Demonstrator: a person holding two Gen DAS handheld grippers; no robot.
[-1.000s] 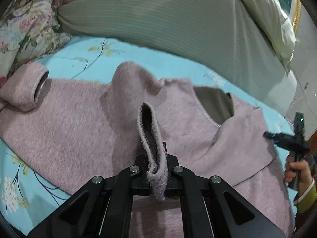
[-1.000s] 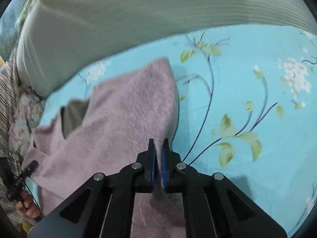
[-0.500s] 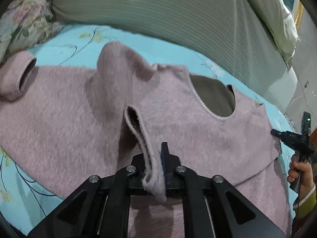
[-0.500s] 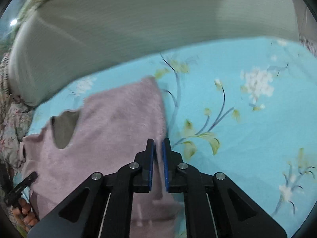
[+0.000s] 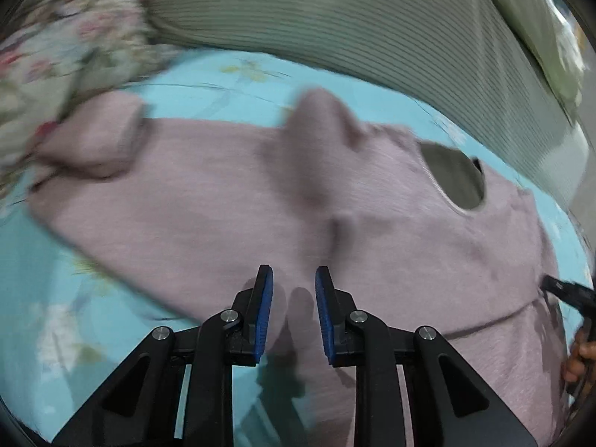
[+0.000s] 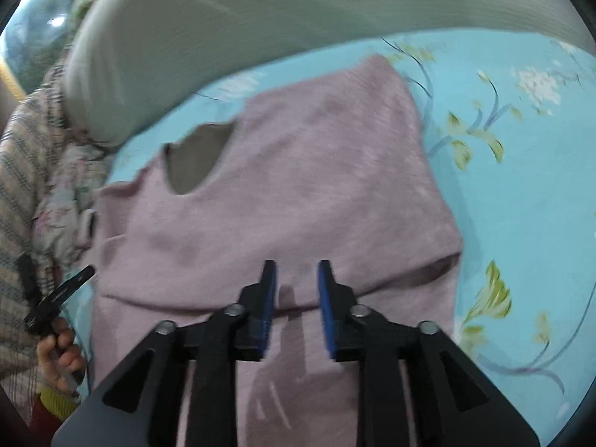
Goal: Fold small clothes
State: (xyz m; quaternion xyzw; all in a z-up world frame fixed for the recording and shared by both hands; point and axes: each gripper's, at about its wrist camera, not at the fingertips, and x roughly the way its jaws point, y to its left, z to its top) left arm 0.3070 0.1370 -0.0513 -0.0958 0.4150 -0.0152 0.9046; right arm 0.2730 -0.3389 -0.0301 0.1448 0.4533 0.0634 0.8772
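Note:
A small pink knit sweater (image 5: 231,201) lies on a turquoise floral bedsheet (image 5: 56,290), neck opening (image 5: 456,175) toward the far right. One sleeve cuff (image 5: 100,141) lies at the far left. My left gripper (image 5: 293,285) is open and empty just above the sweater's body. In the right wrist view the sweater (image 6: 298,193) lies with a folded-over layer, its edge running across near the fingertips. My right gripper (image 6: 296,279) is open and empty above that fold. The neck opening (image 6: 197,160) shows at the upper left.
A grey-green ribbed bolster (image 5: 372,26) runs along the far side of the bed. A floral pillow (image 5: 59,59) lies at the far left. The sheet (image 6: 521,171) stretches to the right of the sweater. The other hand and gripper show at each view's edge (image 6: 56,305).
Both grippers have opened and let go of the sweater. The cuff fold held by the left gripper has dropped flat; the edge held by the right gripper now lies folded over the body.

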